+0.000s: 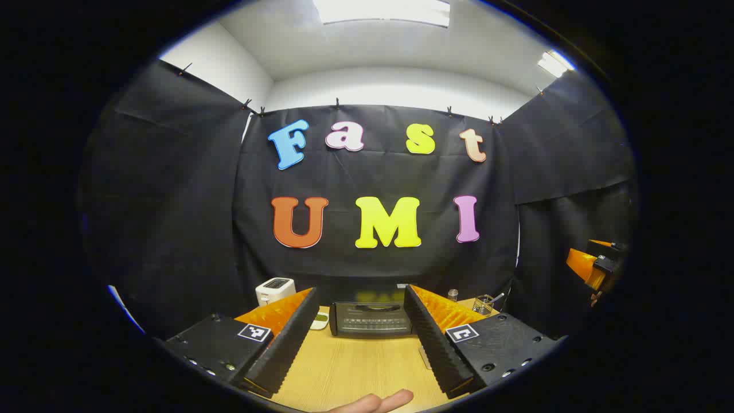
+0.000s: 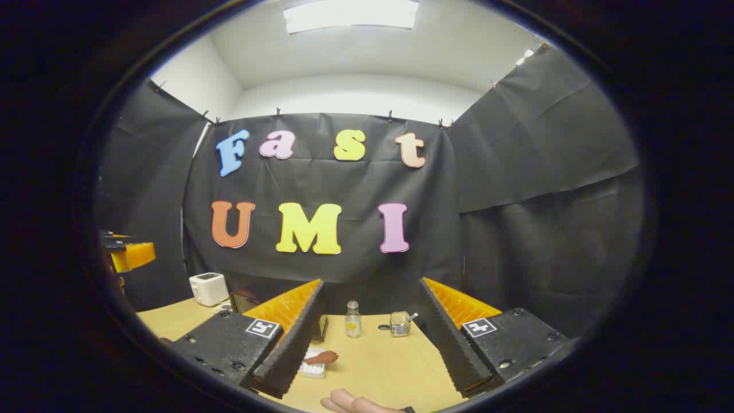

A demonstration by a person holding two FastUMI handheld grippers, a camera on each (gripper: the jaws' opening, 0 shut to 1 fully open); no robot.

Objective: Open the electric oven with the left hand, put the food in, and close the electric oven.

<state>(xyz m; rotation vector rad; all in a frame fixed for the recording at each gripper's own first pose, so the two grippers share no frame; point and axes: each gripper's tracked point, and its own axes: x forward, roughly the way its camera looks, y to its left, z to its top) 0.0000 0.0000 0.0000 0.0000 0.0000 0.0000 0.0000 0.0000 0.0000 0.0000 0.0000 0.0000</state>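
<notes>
Oven [image 1: 371, 319] is sitting closed at the worktop's [image 1: 350, 367] far edge, framed between the spread-open left claw [image 1: 360, 338]. Right claw [image 2: 373, 344] is hovering released near the food [image 2: 322, 358]; approaching the door's top edge squarely looks wisest.

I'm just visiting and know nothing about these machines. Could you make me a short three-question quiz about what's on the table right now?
1. True or false: the electric oven has its door closed.
2. What lies on the small white tray? A) a reddish piece of food B) a spoon C) a bottle
3. Fill in: the left tool is ____, gripping nothing.

Key: 1 true; 2 A; 3 open.
</notes>
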